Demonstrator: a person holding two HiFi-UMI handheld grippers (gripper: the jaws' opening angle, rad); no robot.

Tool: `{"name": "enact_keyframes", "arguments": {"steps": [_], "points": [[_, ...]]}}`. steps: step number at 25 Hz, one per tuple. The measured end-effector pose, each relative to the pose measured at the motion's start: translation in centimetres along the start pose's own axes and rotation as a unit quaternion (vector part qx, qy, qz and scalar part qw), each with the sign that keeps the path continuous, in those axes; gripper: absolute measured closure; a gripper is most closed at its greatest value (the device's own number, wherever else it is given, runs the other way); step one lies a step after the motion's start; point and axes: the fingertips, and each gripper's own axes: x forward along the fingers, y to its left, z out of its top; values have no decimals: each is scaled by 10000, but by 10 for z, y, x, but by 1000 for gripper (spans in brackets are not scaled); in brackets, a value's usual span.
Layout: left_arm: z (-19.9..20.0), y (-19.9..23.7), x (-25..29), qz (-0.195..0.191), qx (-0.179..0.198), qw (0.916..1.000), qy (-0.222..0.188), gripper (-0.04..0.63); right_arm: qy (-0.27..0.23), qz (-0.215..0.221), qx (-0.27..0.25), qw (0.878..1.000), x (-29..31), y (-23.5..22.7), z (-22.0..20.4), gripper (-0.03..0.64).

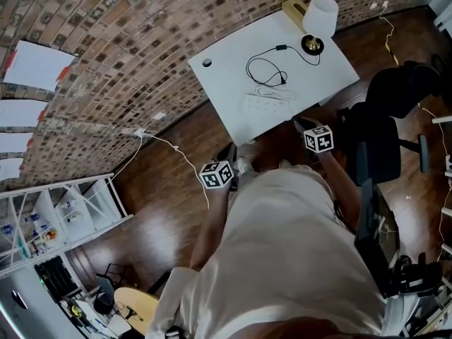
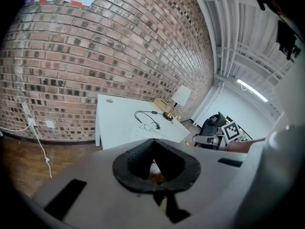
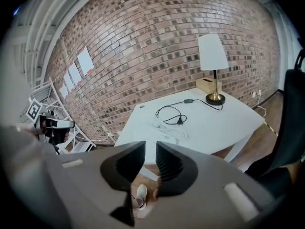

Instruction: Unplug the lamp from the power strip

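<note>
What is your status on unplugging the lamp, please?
Left gripper shut, right gripper slightly open, both empty, short of the table. Lamp plug lies beside the power strip, apparently not in it. Nothing in the way.

Quick count, here's what I get: one white table (image 1: 226,83), one lamp (image 1: 319,16), one power strip (image 1: 263,106) with one coiled white cable (image 1: 272,92), one black cord (image 1: 263,68) with one inline switch (image 1: 281,47) and one plug (image 1: 282,81). One tan box (image 1: 294,7). Four paper sheets (image 1: 35,66) on the brick wall (image 1: 127,41), one black office chair (image 1: 399,90), one white shelf rack (image 1: 63,210). Two grippers: left gripper (image 1: 229,152), right gripper (image 1: 304,126).
</note>
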Motion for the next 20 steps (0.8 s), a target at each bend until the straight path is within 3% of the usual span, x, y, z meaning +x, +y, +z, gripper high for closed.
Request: {"name": "enact_keyframes", "arguments": {"steps": [7, 14, 20], "points": [[-39, -31, -2, 244, -299, 9992, -110, 594, 174, 286, -111, 9994, -31, -8, -39, 551], [-53, -46, -7, 410, -319, 9986, -140, 594, -81, 488, -49, 9988, -56, -8, -39, 555], [-63, -65, -9, 323, -157, 9994, 14, 594, -337, 781, 575, 9947, -54, 17, -30, 565]]}}
